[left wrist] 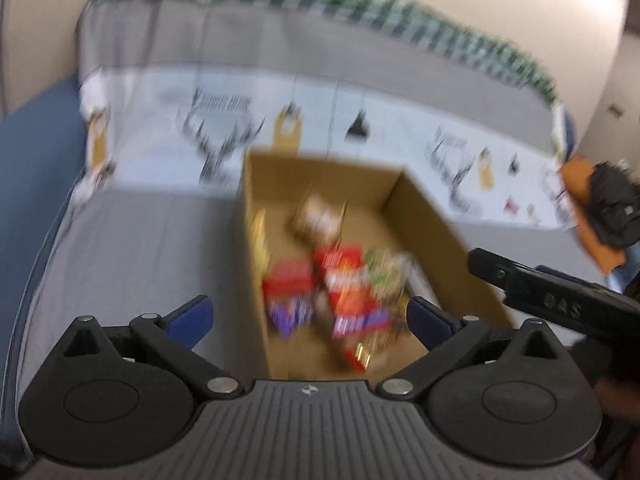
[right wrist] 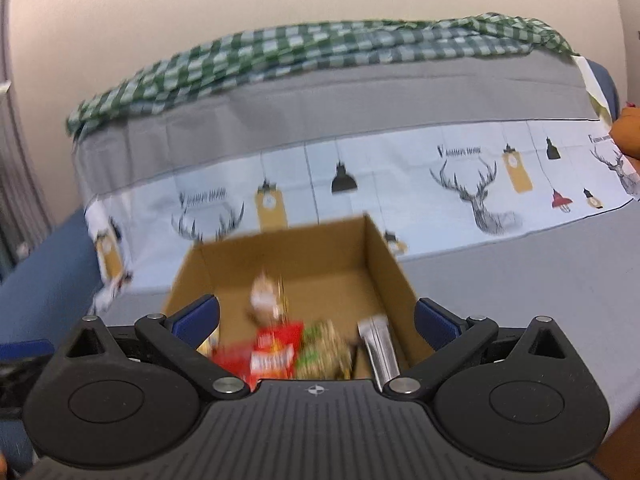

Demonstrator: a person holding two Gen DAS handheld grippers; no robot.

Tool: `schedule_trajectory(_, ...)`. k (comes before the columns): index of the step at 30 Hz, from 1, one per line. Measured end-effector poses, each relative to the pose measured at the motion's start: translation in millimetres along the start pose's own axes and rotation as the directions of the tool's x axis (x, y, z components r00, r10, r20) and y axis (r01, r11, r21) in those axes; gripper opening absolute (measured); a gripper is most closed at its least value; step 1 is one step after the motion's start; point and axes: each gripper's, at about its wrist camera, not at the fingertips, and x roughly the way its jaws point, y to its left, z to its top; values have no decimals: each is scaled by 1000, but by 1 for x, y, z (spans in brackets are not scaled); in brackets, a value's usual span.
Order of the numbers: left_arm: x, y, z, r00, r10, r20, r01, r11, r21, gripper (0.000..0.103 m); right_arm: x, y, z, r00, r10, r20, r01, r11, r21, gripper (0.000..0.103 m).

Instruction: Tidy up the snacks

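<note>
An open cardboard box (left wrist: 424,216) (right wrist: 384,256) stands on a grey-covered surface and holds several blurred snack packs: red ones (left wrist: 288,280) (right wrist: 276,348), a purple one (left wrist: 292,314), a green-speckled one (left wrist: 384,272) (right wrist: 320,344), a pale pouch (left wrist: 316,216) (right wrist: 264,296) and a silver wrapper (right wrist: 378,344). My left gripper (left wrist: 310,316) hangs above the box's near end, open, its blue pads wide apart with nothing clamped. My right gripper (right wrist: 318,320) is also open over the box, holding nothing. In the left wrist view the right gripper's black finger (left wrist: 520,280) reaches in from the right edge.
A white printed cloth with deer and lamps (left wrist: 360,104) (right wrist: 400,184) lies behind the box, with a grey band and a green checked cloth (right wrist: 320,48) further back. An orange item with a black bag (left wrist: 608,216) sits at the far right. A blue edge (left wrist: 36,152) borders the left.
</note>
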Motion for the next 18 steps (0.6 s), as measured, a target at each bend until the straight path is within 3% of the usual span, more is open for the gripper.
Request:
schedule_trajectory(4, 8, 0, -34, 997, 72, 24, -73, 996, 48, 103, -5, 2, -31, 997, -37, -69, 36, 999, -25, 102)
schedule_trajectory(7, 22, 1, -45, 997, 76, 12, -77, 991, 112, 103, -2, 10, -38, 995, -35, -95, 30, 998, -55, 102)
schedule_trajectory(18, 41, 12, -22, 997, 67, 23, -68, 997, 36, 103, 27, 11, -42, 988, -54, -146, 48, 998, -44, 102)
